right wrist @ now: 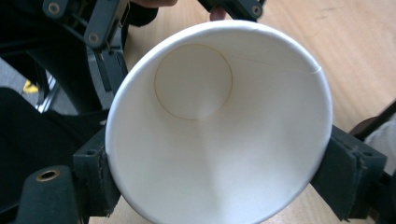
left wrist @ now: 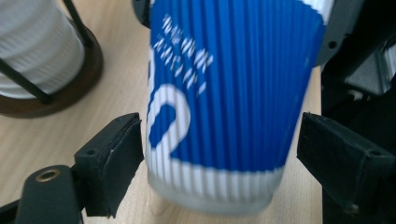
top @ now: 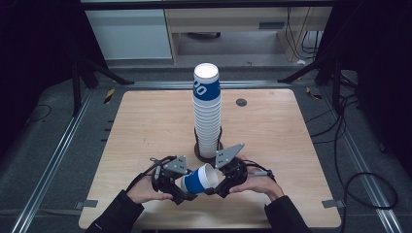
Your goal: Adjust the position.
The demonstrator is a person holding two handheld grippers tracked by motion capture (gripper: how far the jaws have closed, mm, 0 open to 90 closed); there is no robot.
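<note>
Lying on its side just above the tabletop (top: 145,121), the blue cup (top: 198,178) is clamped at its rim by the right gripper (top: 219,187); the left gripper (top: 180,191) has its jaws apart around the base. Squeezing harder could crush the rim, so that it jams on the stack (top: 207,111).
</note>
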